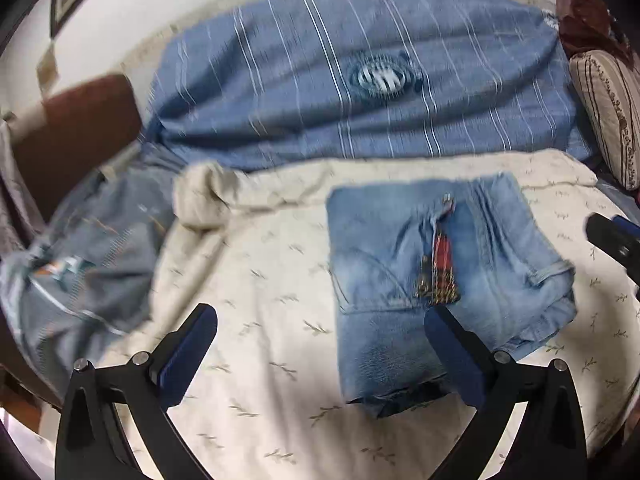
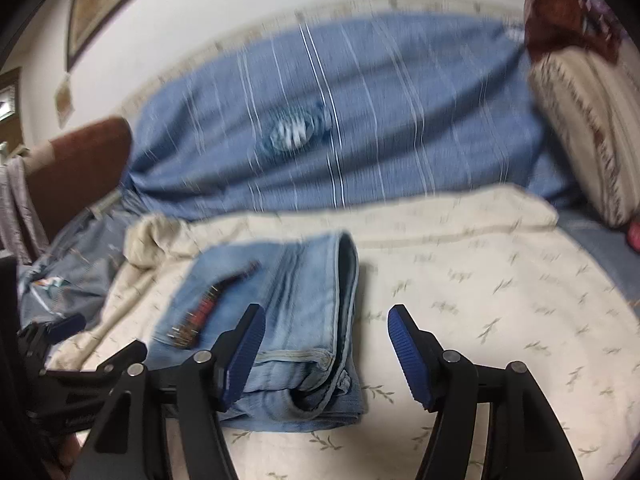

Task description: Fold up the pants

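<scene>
Left wrist view: folded jeans (image 1: 440,280) show no readable label.

The bed (image 1: 280,360) carries a cream leaf-print sheet (image 1: 248,280), with folded light-blue jeans (image 1: 400,280) lying flat on it. Behind lies a blue striped blanket (image 1: 320,60); a striped pillow (image 1: 608,112) leans at the right, rumpled grey-blue cloth (image 1: 80,260) at the left.
</scene>
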### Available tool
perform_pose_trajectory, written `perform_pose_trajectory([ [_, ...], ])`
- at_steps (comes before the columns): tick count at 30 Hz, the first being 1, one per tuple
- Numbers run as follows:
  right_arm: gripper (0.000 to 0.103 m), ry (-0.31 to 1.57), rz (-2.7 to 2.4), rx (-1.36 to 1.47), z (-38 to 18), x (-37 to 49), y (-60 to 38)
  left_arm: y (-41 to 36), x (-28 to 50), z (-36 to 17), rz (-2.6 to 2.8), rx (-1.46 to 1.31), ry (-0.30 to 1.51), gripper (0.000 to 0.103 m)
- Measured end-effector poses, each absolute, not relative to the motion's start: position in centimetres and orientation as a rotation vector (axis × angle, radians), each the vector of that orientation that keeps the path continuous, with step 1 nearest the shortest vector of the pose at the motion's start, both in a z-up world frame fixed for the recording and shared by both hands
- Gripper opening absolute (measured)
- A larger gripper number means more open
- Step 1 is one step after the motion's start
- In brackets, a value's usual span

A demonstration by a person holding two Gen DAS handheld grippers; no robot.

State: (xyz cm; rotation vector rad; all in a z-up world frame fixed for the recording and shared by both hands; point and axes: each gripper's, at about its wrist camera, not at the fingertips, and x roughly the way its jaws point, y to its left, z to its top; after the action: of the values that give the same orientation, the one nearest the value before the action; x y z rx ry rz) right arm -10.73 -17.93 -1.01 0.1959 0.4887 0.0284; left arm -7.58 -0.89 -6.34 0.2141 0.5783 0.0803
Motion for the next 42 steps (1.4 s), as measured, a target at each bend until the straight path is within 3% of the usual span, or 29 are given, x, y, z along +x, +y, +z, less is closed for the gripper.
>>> perform_pose_trajectory([
  [15,0.070,0.337,0.025,0.152,0.9,-19.1,-17.3,-0.3,-16.5,1.3,0.104,0.139,0.385,0.103],
  [42,0.071,0.308,0.084,0.082,0.3,-18.9,-14.7,1.3,-16.2,0.5,0.137,0.062,0.423,0.103],
])
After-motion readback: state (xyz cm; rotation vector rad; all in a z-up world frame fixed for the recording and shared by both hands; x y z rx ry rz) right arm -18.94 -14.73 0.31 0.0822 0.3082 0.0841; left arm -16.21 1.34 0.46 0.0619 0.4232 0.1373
